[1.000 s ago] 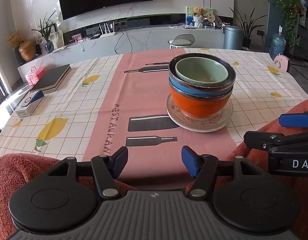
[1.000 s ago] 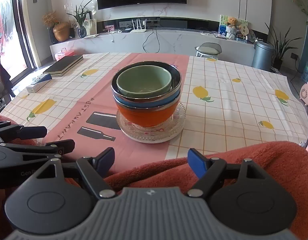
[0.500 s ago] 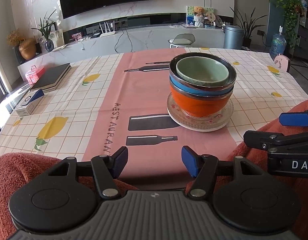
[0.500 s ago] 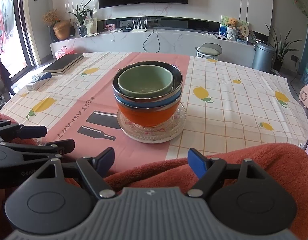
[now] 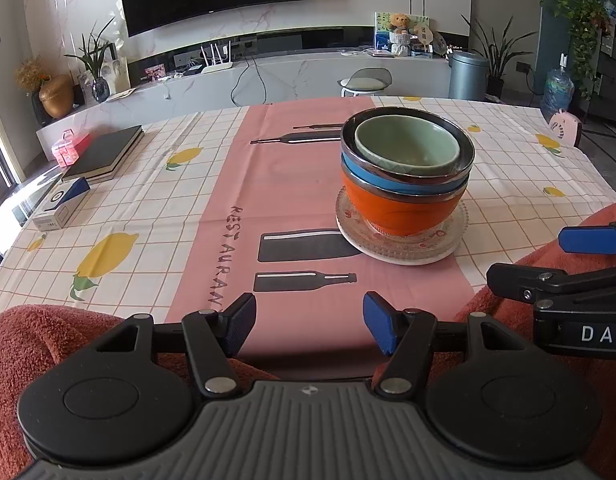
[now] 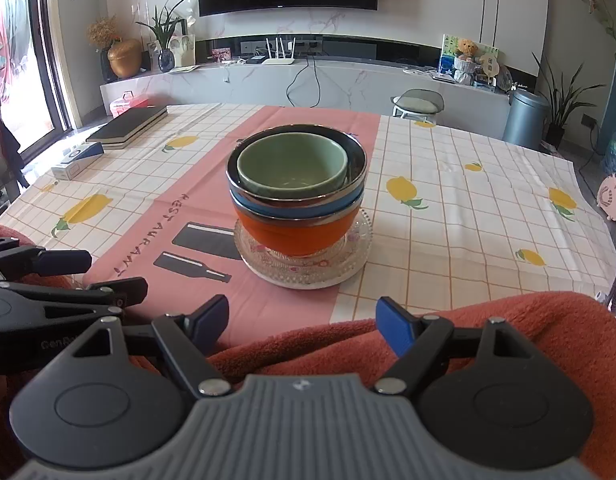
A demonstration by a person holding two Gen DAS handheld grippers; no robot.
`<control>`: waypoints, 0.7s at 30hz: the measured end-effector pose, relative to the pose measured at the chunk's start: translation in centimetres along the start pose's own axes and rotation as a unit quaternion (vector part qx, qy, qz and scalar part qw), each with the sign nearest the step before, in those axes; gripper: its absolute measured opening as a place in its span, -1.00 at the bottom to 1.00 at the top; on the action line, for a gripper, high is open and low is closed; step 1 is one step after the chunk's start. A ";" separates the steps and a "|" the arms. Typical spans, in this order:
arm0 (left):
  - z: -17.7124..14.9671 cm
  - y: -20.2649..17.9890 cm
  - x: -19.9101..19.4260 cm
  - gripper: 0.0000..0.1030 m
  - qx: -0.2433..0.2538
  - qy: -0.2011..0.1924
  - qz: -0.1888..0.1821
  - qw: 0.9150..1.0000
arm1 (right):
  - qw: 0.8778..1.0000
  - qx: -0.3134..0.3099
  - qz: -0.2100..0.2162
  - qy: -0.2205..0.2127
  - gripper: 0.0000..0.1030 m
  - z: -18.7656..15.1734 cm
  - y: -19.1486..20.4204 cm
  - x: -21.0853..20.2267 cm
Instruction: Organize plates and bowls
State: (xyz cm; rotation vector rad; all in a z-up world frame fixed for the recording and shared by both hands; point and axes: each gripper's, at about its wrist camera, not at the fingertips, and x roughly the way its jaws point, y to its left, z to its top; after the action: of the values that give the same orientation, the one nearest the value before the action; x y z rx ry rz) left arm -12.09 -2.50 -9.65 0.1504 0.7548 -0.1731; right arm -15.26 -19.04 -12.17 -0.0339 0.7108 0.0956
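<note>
A stack stands on the table's pink stripe: a green bowl (image 5: 406, 148) nested in a blue bowl (image 5: 404, 185), nested in an orange bowl (image 5: 400, 212), on a clear glass plate (image 5: 402, 246). The same stack shows in the right wrist view, green bowl (image 6: 293, 164), orange bowl (image 6: 295, 234), glass plate (image 6: 303, 268). My left gripper (image 5: 310, 322) is open and empty, at the near table edge, left of and short of the stack. My right gripper (image 6: 303, 320) is open and empty, over a red towel, short of the stack.
A red towel (image 6: 488, 332) lies along the near table edge under both grippers. A black book (image 5: 103, 152) and a small white-and-blue box (image 5: 61, 204) lie at the far left. The tablecloth (image 6: 468, 208) covers the table.
Both views have shifted very slightly; the stack sits a touch nearer in frame. The grippers stay open and nothing on the table has moved.
</note>
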 end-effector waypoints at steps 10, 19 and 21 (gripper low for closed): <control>0.2 -0.1 -0.2 0.41 -0.001 0.001 -0.002 1.000 | 1.000 -0.006 -0.002 -0.004 0.55 0.1 0.2 -0.1; 0.3 -0.5 -0.4 0.41 0.002 0.001 -0.001 1.000 | 1.000 -0.003 -0.002 -0.012 0.55 0.1 0.0 -0.6; 0.3 -0.6 -0.5 0.41 0.002 0.001 -0.002 1.000 | 1.000 0.000 -0.002 -0.012 0.55 0.1 -0.1 -0.7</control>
State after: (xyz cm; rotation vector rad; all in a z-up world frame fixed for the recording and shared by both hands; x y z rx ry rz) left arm -12.36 -3.08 -9.13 0.1538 0.7563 -0.1786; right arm -15.68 -19.20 -11.65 -0.0347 0.6877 0.0927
